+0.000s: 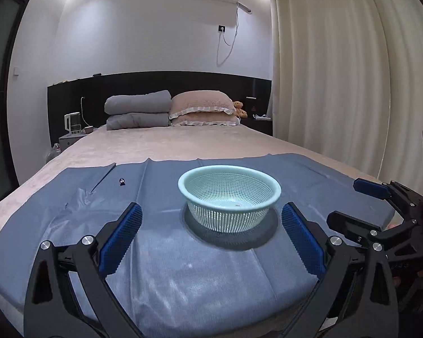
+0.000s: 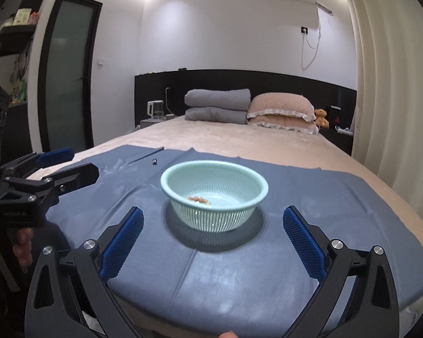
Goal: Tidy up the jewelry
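A pale green slotted basket (image 1: 275, 188) stands on a blue cloth (image 1: 166, 276) on the bed; it also shows in the right wrist view (image 2: 263, 183). A brownish piece of jewelry (image 2: 199, 199) lies in its bottom. A small dark ring (image 1: 122, 181) lies on the cloth, far left of the basket, seen also in the right wrist view (image 2: 154, 161). My left gripper (image 1: 211, 219) is open and empty, just short of the basket. My right gripper (image 2: 213, 221) is open and empty, also just short of it.
The cloth (image 2: 296, 253) covers the bed's near end, with creases at its far left. Pillows (image 1: 203, 107) and folded grey quilts (image 1: 136, 112) lie at the headboard. Curtains (image 1: 338, 84) hang on the right. A kettle (image 1: 72, 122) stands at the bedside.
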`<action>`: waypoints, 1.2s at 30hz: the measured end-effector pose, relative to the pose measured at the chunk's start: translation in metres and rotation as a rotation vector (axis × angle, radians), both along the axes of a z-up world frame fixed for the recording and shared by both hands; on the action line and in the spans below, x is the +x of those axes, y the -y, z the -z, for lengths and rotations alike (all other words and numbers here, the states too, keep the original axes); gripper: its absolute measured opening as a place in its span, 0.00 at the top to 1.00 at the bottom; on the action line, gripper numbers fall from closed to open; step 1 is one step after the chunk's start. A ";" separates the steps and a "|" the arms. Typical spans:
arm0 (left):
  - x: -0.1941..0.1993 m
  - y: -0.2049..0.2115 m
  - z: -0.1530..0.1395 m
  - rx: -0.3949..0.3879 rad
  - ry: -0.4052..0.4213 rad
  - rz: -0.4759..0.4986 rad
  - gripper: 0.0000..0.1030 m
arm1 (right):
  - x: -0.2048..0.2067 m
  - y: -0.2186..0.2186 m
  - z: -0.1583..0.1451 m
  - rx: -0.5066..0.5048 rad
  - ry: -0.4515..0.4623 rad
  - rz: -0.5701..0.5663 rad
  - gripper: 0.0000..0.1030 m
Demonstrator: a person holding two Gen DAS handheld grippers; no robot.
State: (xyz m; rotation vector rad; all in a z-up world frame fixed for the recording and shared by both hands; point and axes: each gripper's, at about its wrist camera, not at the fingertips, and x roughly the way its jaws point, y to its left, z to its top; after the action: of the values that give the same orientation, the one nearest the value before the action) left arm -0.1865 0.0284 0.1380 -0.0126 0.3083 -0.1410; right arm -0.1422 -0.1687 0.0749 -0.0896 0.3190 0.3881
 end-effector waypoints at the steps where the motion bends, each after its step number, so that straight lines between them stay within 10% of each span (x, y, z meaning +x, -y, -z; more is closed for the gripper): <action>1: -0.006 0.002 0.006 0.005 -0.005 0.015 0.06 | -0.003 0.001 0.005 0.009 -0.013 0.002 0.08; 5: -0.023 0.013 0.027 -0.011 -0.042 0.116 0.06 | -0.007 0.009 0.022 0.062 -0.046 0.028 0.08; 13: -0.021 0.006 0.050 -0.047 -0.072 0.004 0.06 | -0.011 0.024 0.026 0.143 -0.075 0.153 0.08; 17: -0.017 0.020 0.054 0.127 -0.109 -0.127 0.06 | -0.021 0.022 0.026 0.157 -0.088 0.144 0.08; 21: -0.022 0.013 0.051 0.031 -0.111 -0.077 0.06 | -0.026 0.018 0.030 0.160 -0.127 0.140 0.08; 36: -0.001 0.026 0.069 0.048 -0.196 -0.092 0.06 | -0.004 0.009 0.063 0.103 -0.263 0.092 0.08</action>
State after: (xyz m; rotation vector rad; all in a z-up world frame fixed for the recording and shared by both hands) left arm -0.1875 0.0028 0.0692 0.0068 0.5062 -0.0411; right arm -0.1465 -0.1777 0.0116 0.0780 0.5601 0.3241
